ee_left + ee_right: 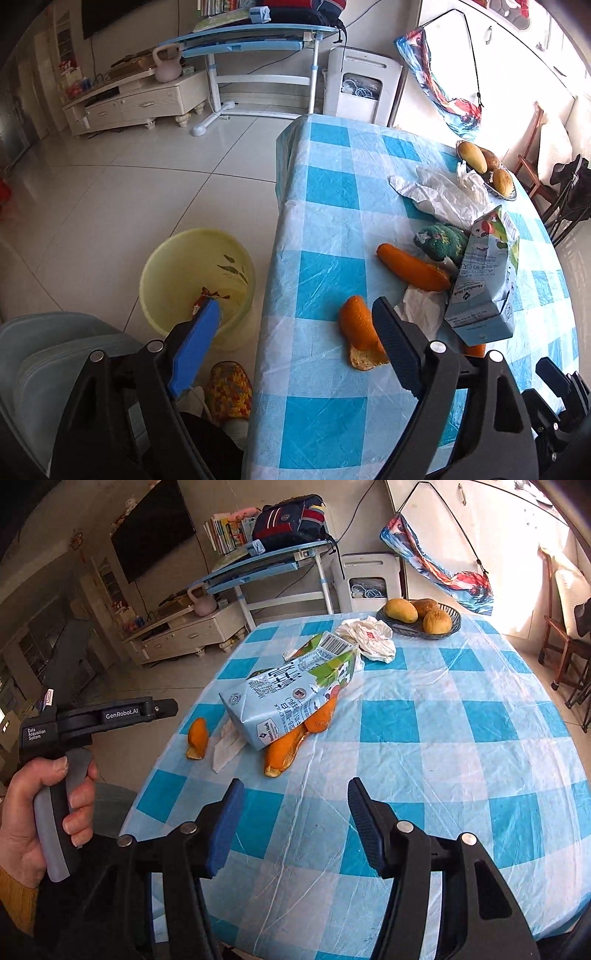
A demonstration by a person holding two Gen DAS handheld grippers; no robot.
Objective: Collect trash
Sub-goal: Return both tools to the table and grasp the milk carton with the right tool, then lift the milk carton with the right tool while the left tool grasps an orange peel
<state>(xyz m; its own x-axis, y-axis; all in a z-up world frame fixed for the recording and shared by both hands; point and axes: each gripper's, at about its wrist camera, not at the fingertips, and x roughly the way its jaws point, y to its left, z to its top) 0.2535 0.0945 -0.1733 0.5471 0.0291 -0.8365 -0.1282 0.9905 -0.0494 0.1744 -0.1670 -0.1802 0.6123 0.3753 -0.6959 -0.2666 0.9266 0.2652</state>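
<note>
My left gripper (295, 321) is spread and empty, straddling the table edge (273, 258) above the yellow bin (173, 266). My right gripper (295, 797) gapes over bare cloth. Ahead, orange peels (197, 738) and tissue (227, 747) lie against the milk carton (288, 698).

The tablecloth (424, 716) looked like thin plastic sheet, glossy and creased. The milk carton (284, 698) was printed card with a slight sheen, dented. The orange peel (356, 325) was dimpled outside and dry, pale inside. A paper napkin (225, 744) lay soft and matt. The bin (173, 258) was translucent yellow plastic, smooth. Floor tiles (110, 184) shone. The left gripper (295, 325) was matt black plastic with ribbed blue pads and small bright metal pins. The slipper (229, 387) was knitted wool.
</note>
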